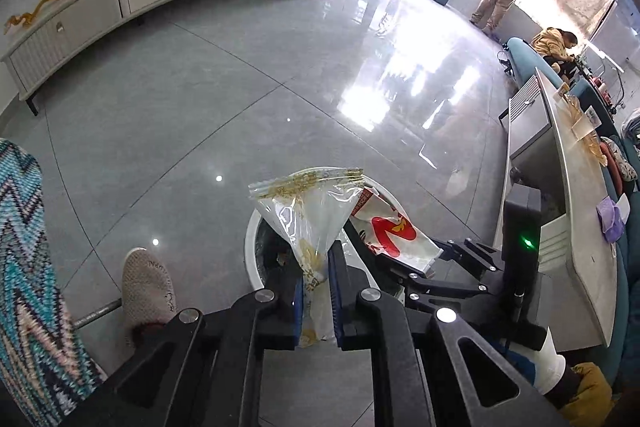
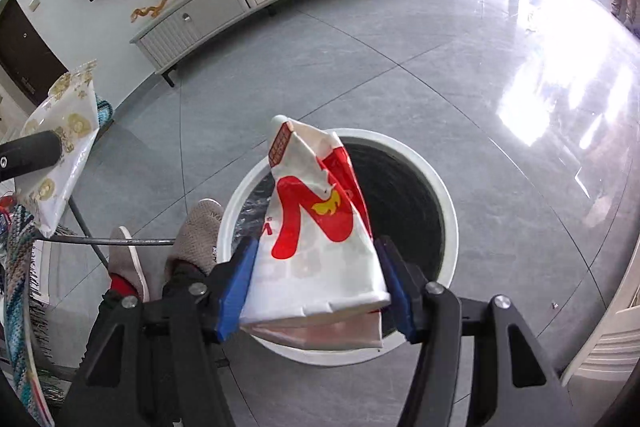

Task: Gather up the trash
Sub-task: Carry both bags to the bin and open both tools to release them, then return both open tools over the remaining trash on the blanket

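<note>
We've got the left gripper (image 1: pixel 316 291) clamped on a clear gold-print bag (image 1: pixel 308 211), right gripper (image 2: pixel 316 287) clamped on a red/white wrapper (image 2: pixel 320 227). Both held over the white bin (image 2: pixel 448 227) (black liner) on grey floor tiles (image 2: pixel 440 75); slippers (image 2: pixel 200 235) just beside it.
</note>
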A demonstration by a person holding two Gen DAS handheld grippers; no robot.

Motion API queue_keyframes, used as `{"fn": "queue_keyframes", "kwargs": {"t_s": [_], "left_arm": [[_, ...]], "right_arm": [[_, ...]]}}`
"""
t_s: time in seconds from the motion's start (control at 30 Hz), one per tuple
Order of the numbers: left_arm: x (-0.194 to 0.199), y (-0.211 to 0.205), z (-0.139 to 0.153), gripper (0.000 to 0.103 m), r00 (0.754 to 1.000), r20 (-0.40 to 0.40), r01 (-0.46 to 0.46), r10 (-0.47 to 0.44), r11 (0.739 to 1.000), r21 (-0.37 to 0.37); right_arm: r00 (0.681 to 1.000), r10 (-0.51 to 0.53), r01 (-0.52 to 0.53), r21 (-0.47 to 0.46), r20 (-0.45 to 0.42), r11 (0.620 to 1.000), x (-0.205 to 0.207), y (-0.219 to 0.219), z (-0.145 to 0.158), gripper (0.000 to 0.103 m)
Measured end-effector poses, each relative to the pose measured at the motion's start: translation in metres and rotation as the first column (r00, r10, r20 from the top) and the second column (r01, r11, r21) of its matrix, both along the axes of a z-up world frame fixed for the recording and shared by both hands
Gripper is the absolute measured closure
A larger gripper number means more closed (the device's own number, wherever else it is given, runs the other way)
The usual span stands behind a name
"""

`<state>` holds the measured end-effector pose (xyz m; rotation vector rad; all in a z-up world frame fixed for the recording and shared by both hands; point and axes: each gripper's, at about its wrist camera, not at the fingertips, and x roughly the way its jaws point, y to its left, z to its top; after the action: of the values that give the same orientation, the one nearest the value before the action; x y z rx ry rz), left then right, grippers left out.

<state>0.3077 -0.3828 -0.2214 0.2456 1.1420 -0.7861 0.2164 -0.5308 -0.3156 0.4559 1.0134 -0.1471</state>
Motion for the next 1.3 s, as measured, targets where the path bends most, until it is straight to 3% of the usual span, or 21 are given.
{"fn": "queue_keyframes", "kwargs": {"t_s": [0.1, 0.2, 0.3, 0.43, 0.57, 0.73, 0.93, 1.1, 1.3], "left_arm": [[0.004, -0.009, -0.013, 0.086, 1.000, -0.002, -0.009, 0.009, 1.000, 0.013], [0.010, -0.017, -0.019, 0.064, 0.999, -0.029, -0.025, 0.025, 1.000, -0.001], [0.012, -0.019, -0.017, 0.045, 0.999, -0.041, -0.036, 0.034, 0.999, -0.034], [0.006, -0.015, -0.003, 0.043, 0.999, -0.031, -0.031, 0.029, 0.997, -0.075], [-0.006, -0.002, 0.022, 0.044, 0.998, 0.051, -0.035, 0.041, 0.993, -0.113], [-0.029, 0.027, 0.066, 0.044, 0.987, 0.140, -0.052, 0.075, 0.985, -0.164], [-0.069, 0.072, 0.116, 0.044, 0.961, 0.263, -0.040, 0.084, 0.985, -0.166], [-0.101, 0.136, 0.148, 0.044, 0.935, 0.333, -0.064, 0.123, 0.981, -0.182], [-0.130, 0.233, 0.176, 0.043, 0.883, 0.408, -0.156, 0.232, 0.965, -0.210]], "right_arm": [[1.000, -0.008, 0.008, -0.004, -0.023, 1.000, 0.007, -0.003, -0.015, 0.043], [0.999, -0.015, 0.015, -0.006, -0.045, 1.000, 0.014, -0.007, -0.027, 0.043], [0.998, -0.023, 0.021, -0.031, -0.066, 0.999, 0.018, -0.008, -0.035, 0.035], [0.998, -0.034, 0.032, -0.043, -0.052, 0.999, 0.013, -0.008, -0.030, 0.029], [0.999, -0.039, 0.037, -0.067, -0.025, 0.997, 0.005, -0.007, -0.014, 0.029], [0.998, -0.041, 0.046, -0.109, 0.047, 0.993, -0.015, -0.001, 0.031, 0.029], [0.987, -0.021, 0.047, -0.164, 0.158, 0.985, -0.045, 0.019, 0.102, 0.029], [0.968, 0.048, 0.006, -0.213, 0.246, 0.977, -0.069, 0.055, 0.162, 0.029], [0.925, 0.169, -0.077, -0.268, 0.341, 0.960, -0.092, 0.118, 0.228, 0.029]]}}
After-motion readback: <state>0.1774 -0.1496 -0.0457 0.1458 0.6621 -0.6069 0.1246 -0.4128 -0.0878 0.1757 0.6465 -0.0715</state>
